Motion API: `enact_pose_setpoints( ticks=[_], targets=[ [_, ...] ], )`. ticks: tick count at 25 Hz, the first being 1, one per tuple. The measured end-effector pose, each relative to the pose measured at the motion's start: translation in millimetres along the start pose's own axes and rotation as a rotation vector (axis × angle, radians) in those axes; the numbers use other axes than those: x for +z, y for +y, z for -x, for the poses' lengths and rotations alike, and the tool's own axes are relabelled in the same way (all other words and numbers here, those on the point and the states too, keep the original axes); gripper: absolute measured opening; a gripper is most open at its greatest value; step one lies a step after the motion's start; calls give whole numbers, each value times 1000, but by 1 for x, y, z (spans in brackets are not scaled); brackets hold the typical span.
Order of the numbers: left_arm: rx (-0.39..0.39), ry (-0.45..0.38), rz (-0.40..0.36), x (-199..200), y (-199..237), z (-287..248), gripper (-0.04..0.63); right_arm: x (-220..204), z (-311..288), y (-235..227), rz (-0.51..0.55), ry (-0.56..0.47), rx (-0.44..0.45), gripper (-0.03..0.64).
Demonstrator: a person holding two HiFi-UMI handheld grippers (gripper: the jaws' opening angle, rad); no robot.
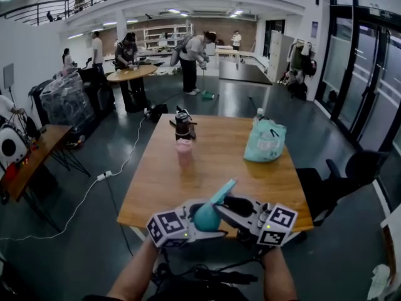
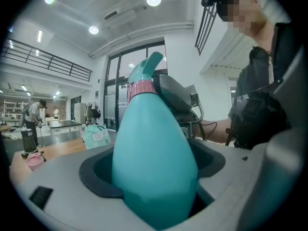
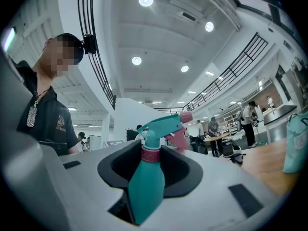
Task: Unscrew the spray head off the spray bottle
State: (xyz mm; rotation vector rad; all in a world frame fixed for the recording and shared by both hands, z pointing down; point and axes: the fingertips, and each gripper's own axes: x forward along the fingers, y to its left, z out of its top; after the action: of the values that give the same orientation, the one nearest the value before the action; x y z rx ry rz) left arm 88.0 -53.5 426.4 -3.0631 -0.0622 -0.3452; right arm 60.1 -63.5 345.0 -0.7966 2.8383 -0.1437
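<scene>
Snugly, the spray bottle (image 2: 155, 153) sits in the left hand-held gripper (image 1: 204, 220) (clamped).

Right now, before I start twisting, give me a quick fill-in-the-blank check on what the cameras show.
1. The left gripper is shut on the teal spray bottle at its ___, not at its head.
2. The collar just below the spray head is ___.
3. In the head view, the teal bag on the wooden table lies to the ___ of the pink cup.

Missing words: body; pink; right
</scene>
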Motion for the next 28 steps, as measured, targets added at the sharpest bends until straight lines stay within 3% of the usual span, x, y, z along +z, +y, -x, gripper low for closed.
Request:
enact_pose_setpoints(
  ticks=[6,9,17,22,28],
  targets=[
    [-113,-17,21,3,-16,2,422,0,4,8,-57,-16,129,133],
    [-98,-17,17,1,-15,1,422,-2,5,7,-64,-22,156,143],
    [194,-28,64,-1,35,9,423,2,-7,-14,-36,-25,-49,164],
    [359,-18,47,-2,68,14,423,4,-23,-34,-47,-32,-250,169],
    [460,13,31,-11,103,16,423,6,-46,-63,-91,-34,-379,167]
  ],
)
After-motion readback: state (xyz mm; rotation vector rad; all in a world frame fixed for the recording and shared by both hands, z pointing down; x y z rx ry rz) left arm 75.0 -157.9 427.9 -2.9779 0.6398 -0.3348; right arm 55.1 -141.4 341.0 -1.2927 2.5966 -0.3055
